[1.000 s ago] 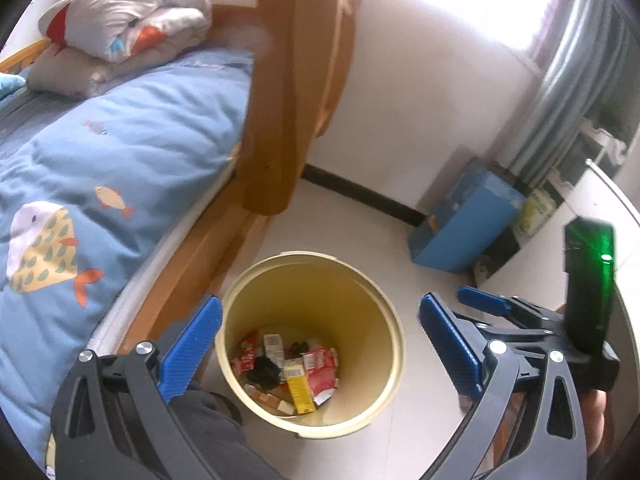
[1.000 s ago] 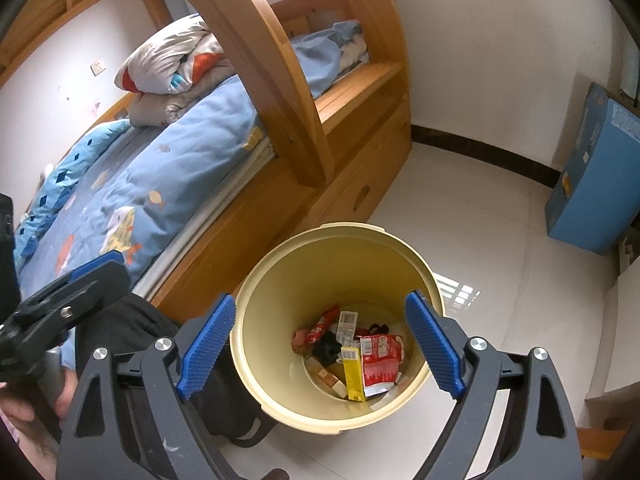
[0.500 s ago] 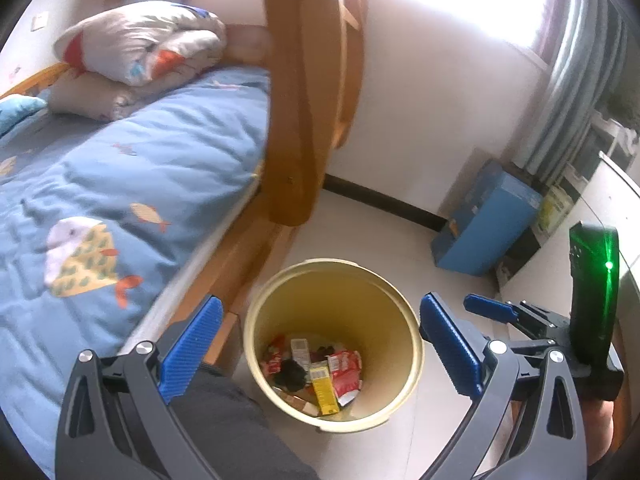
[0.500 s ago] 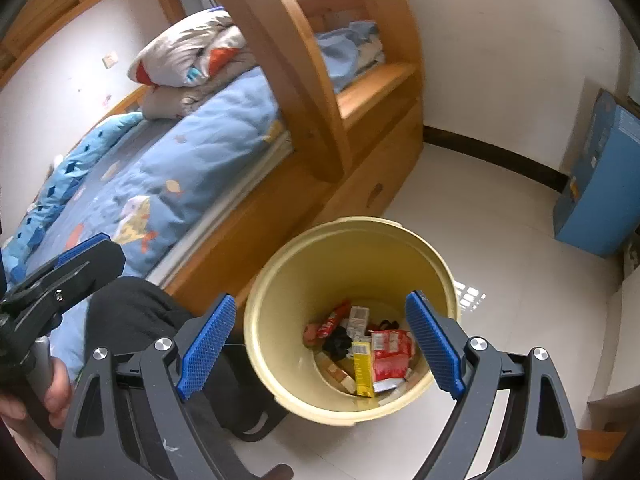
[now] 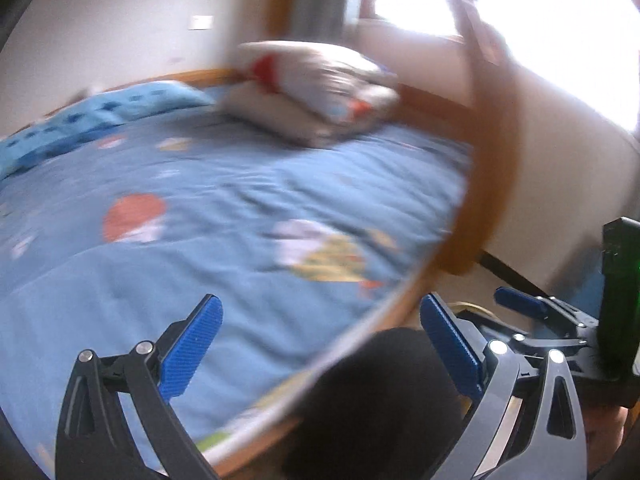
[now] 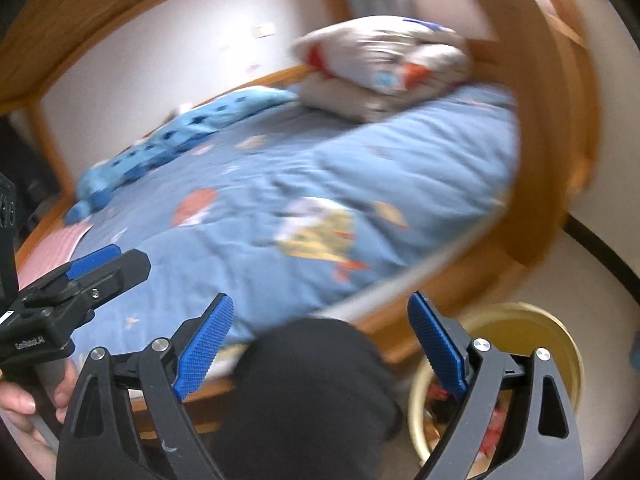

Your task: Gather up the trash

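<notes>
Left tongs (image 5: 320, 344): jaws wide, nothing between them. Same spread as 0.5 s ago. Right tongs (image 6: 320, 340): jaws wide too, nothing held, also unchanged.

Both cameras have swung up and away from the bin (image 6: 520, 332) toward the bed (image 5: 240, 208); both views are motion-blurred now, earlier ones were sharp.

Left view: the bin was centred between the jaws before; now only a sliver of its yellow rim (image 5: 474, 306) shows just right of the bed's edge, behind the right-hand blue pad. Bed fills most of the frame. Right tongs show at the right edge (image 5: 520, 302).

Right view: bin has slid from centre to the lower right, partly behind the right-hand jaw, on the floor just beside the bed's wooden side. Trash (image 6: 494, 424) is in the bin's bottom: red wrappers visible, rest too blurred to tell. Left tongs (image 6: 96, 260) at the left edge, with the hand (image 6: 24, 408) on their grip.

Dark knee (image 6: 312, 392) sits between the jaws in both views, against the bed's edge. Folded quilt (image 6: 384, 64) at the far end of the bed, blue pillow (image 6: 180, 136) along its wall side. Wooden post (image 6: 536, 128) curves down at the bed's right end.
</notes>
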A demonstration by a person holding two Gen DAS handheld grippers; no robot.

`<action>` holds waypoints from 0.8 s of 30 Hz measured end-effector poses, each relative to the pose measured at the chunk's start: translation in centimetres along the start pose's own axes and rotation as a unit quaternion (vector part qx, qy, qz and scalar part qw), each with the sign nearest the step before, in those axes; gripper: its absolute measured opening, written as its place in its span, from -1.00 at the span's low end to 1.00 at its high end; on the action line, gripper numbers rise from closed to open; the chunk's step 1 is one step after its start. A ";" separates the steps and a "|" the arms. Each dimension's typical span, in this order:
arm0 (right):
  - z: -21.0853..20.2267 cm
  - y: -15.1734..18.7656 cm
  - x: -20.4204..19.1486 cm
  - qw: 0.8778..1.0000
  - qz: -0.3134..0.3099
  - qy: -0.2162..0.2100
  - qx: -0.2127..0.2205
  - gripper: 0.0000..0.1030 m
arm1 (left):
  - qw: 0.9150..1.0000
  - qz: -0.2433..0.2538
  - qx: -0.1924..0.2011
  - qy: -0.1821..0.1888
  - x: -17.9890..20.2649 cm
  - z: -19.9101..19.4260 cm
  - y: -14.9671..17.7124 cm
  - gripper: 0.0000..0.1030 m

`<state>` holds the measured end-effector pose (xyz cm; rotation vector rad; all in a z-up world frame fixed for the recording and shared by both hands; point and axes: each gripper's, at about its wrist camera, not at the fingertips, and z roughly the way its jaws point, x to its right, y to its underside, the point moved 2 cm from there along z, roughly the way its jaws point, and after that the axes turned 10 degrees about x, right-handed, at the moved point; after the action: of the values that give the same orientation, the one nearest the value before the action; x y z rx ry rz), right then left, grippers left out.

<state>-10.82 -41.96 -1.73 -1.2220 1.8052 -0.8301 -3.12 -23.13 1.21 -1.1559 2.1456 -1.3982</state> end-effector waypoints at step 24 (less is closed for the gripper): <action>8.5 -0.3 -20.1 0.978 -0.129 -0.163 0.013 0.77 | 0.950 -0.144 0.031 -0.275 -20.6 -8.6 2.7 0.92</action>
<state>1.28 -23.87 -0.64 -1.4995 1.3888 -0.7410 2.77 -1.52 -0.28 -1.6498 1.5786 -1.0639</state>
